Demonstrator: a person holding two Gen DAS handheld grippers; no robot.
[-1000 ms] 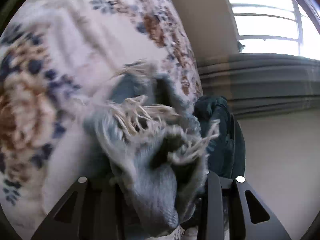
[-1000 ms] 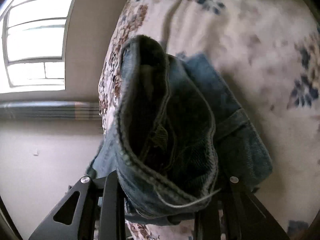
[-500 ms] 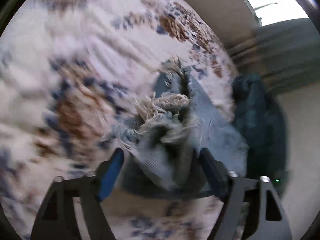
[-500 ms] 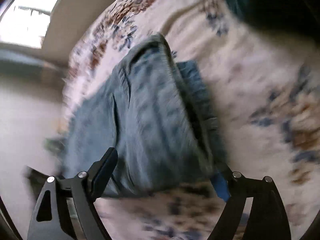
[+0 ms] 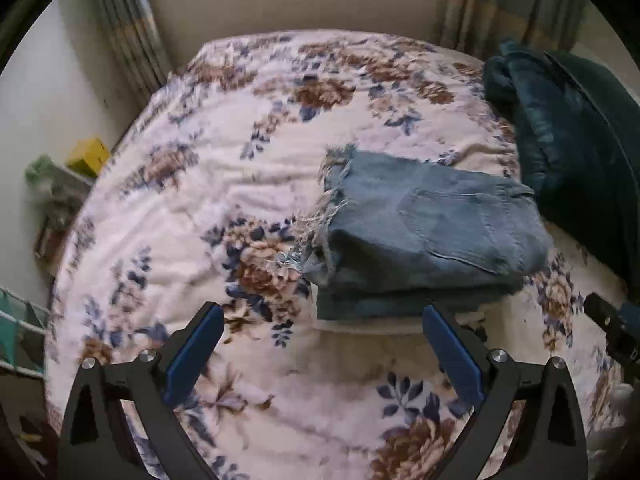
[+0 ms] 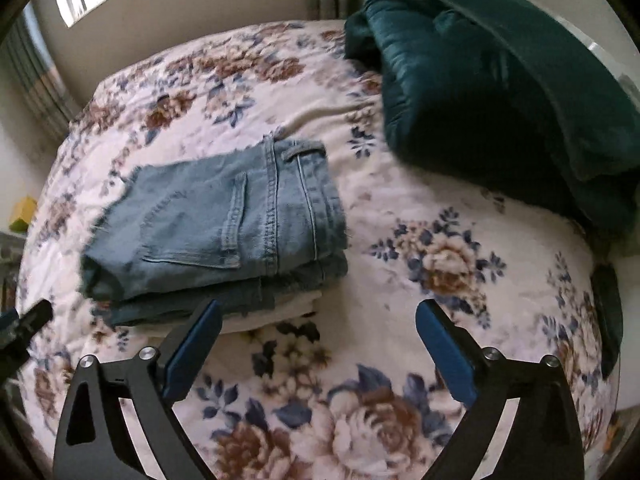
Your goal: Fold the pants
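The light blue denim pants (image 5: 424,228) lie folded in a compact stack on the floral bedspread (image 5: 248,152), frayed hems to the left, back pocket on top. In the right wrist view the pants (image 6: 224,220) lie left of centre, waistband to the right. My left gripper (image 5: 324,328) is open and empty, held back from the near edge of the stack. My right gripper (image 6: 318,322) is open and empty, just in front of the stack's right end. Part of the right gripper shows at the left wrist view's right edge (image 5: 608,328).
A dark teal folded blanket or cushion (image 6: 492,92) lies on the bed to the right of the pants. A shelf with a yellow box (image 5: 88,156) stands beside the bed on the left. Curtains and a window are behind the bed.
Both grippers have let go of the pants, opened, and pulled back up and away. The pants now lie folded on the bed instead of hanging bunched between the fingers.
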